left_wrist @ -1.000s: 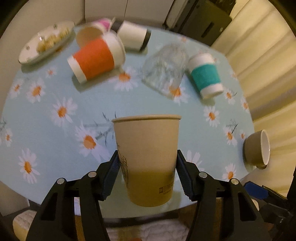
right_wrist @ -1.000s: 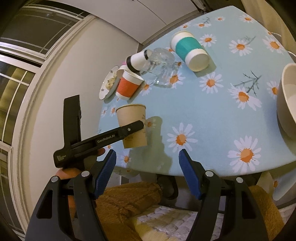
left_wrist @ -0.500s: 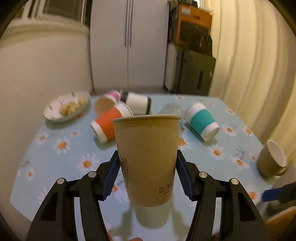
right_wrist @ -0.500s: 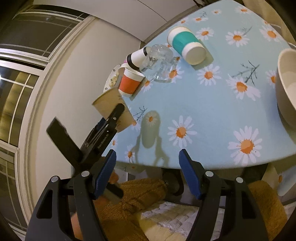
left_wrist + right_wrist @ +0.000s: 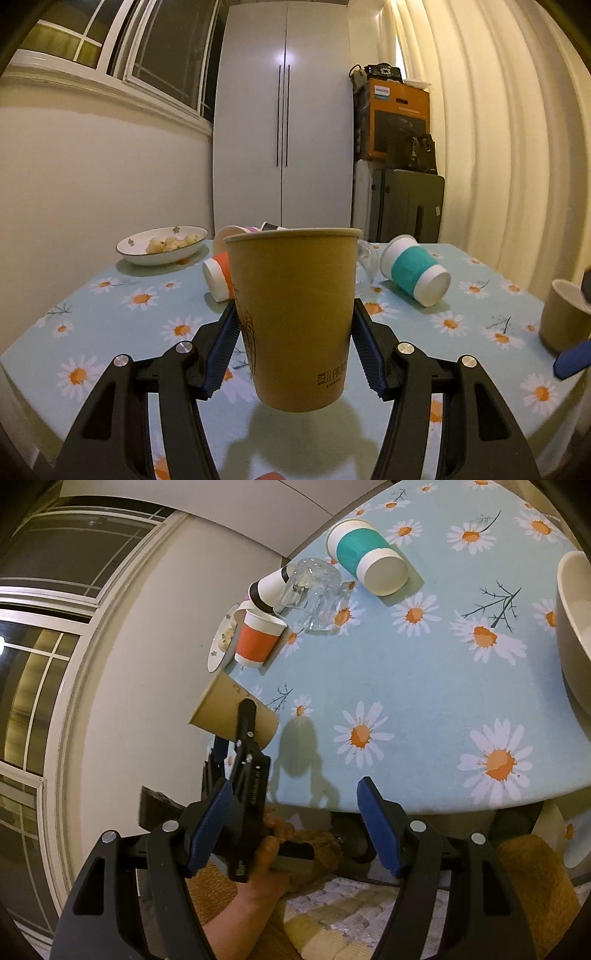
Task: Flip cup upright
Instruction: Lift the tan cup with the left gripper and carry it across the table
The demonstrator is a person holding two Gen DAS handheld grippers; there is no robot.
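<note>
I am gripping the brown cup (image 5: 295, 317) in my left gripper (image 5: 293, 354), rim up, just above the table's (image 5: 110, 317) near edge, ready to set it down; my right gripper (image 5: 295, 830) is hanging open, empty

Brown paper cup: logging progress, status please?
Left hand-held gripper shut on brown paper cup, rim up, above table. Right hand-held gripper open, empty. Landing spot clear.

Left tool (image 5: 293, 350) level, both fingers clamped on brown cup (image 5: 295, 314); right tool (image 5: 295, 827) spread wide, gripping nothing.
</note>
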